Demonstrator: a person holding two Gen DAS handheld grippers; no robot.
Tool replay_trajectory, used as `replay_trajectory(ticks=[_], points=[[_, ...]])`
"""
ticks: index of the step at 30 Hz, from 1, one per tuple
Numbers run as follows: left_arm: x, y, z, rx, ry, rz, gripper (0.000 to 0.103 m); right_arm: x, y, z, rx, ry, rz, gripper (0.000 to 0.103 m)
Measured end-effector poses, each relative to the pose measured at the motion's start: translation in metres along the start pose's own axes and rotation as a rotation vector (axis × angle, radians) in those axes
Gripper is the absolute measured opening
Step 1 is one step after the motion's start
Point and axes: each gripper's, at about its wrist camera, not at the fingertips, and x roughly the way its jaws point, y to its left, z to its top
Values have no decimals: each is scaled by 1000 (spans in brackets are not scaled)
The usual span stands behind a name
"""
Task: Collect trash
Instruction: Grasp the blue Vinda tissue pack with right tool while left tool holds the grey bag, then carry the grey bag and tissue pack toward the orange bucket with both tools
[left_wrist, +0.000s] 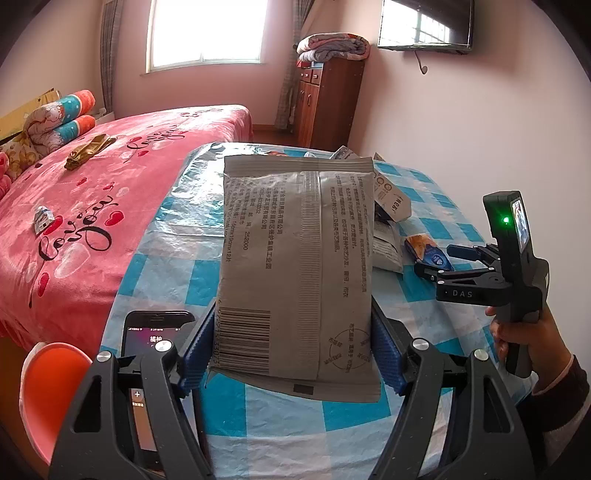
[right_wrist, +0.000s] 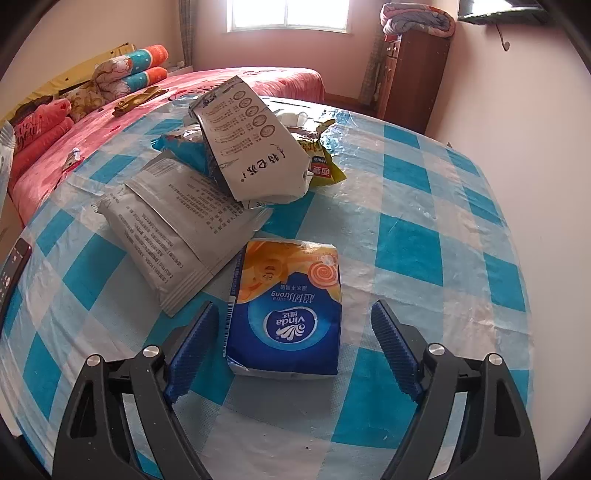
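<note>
The left gripper (left_wrist: 295, 354) has its blue ribbed jaws closed against the two side edges of a flat grey foil packet with black printed text and a barcode (left_wrist: 297, 266), holding it upright above the desk covered in a blue-and-white checked plastic cloth (left_wrist: 177, 273). Left of that packet, a black smartphone with a lit screen (left_wrist: 155, 332) lies on the desk at its near edge, and an orange plastic stool seat (left_wrist: 51, 387) shows just beyond that edge. Right of the packet, the right gripper (left_wrist: 439, 260) is held by a hand (left_wrist: 517, 332) over the desk.

From the right wrist view, the right gripper (right_wrist: 295, 347) has its jaws spread wide and holds nothing. Between them, touching neither, a blue and orange Vinda tissue pack (right_wrist: 284, 314) lies flat on the desk (right_wrist: 443, 240). Just left of the tissue pack lies a second flat grey foil packet with printed text (right_wrist: 173, 229), its corner meeting the pack's upper left edge. Behind it, a crumpled white carton with printed circular icons (right_wrist: 255, 147) rests on a heap of wrappers, a yellow-green snack wrapper (right_wrist: 321, 166) among them. Left of the desk stands a bed with a pink heart-print blanket (left_wrist: 74, 206).
</note>
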Motion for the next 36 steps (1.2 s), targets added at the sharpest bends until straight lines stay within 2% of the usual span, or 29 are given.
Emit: replay_trajectory(ticks=[2, 6, 13, 15, 27, 36], points=[[0, 1, 0, -5, -1, -2, 75, -1, 1, -1, -10, -4, -4, 80], [-3, 2, -1, -12, -4, -7, 75, -5, 7, -3, -20, -13, 34, 59], [-9, 4, -2, -18, -16, -8, 75, -10, 16, -5, -40, -22, 12, 52], [-11, 5, -2, -22, -23, -7, 75, -12, 17, -7, -42, -23, 12, 42], [-29, 24, -7, -50, -60, 21, 75, -39, 32, -8, -40, -67, 23, 41], [-45, 51, -10, -88, -93, 67, 75, -68, 59, 8, -47, -103, 99, 41]])
